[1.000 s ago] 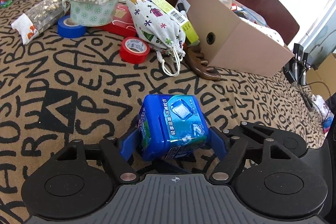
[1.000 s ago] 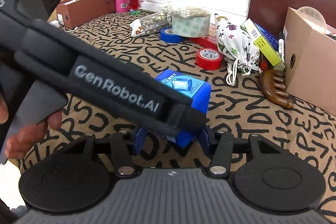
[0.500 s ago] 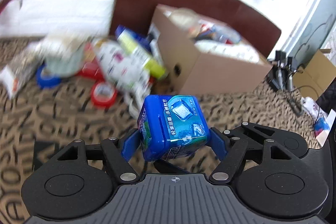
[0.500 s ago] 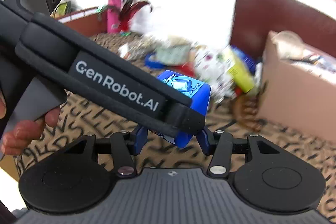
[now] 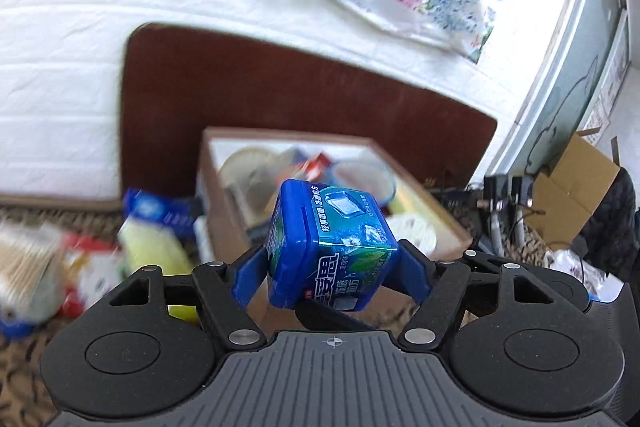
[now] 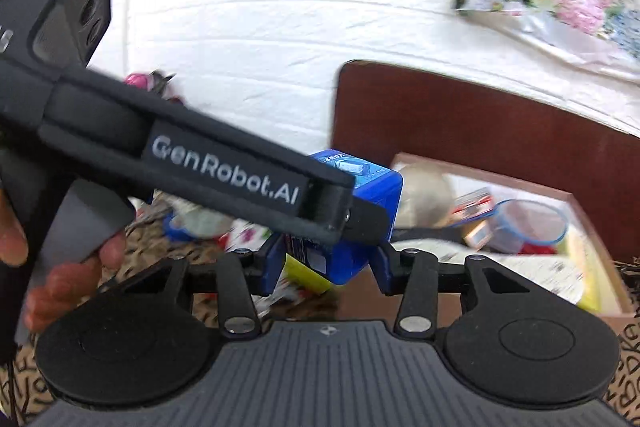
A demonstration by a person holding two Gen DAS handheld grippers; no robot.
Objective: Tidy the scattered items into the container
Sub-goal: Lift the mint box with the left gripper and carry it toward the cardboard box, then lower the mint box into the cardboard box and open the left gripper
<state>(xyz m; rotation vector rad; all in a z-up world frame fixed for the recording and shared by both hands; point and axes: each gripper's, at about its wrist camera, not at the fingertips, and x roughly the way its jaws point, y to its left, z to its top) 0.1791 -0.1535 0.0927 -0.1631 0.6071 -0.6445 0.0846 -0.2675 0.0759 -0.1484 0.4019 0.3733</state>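
Both grippers pinch one blue gum box (image 5: 332, 247): left gripper (image 5: 334, 277) clamped, right gripper (image 6: 326, 263) closing its fingers; cardboard box (image 5: 224, 195) lies just ahead, below.

A second ago the blue gum box (image 5: 332, 247) sat low over the letter-patterned bench (image 5: 24, 367), with the red tape roll and drawstring pouch spread beyond it. Now both claws have carried it up, and it hangs in front of the open cardboard box (image 5: 440, 215), whose contents show from above at 12 o'clock. The clutter has slid to 9 o'clock and blurred. The left claw (image 5: 332, 267) has kept its clamp on the gum box. The right claw (image 6: 326, 263) is closing, the gum box between its blue fingers (image 6: 274, 267).
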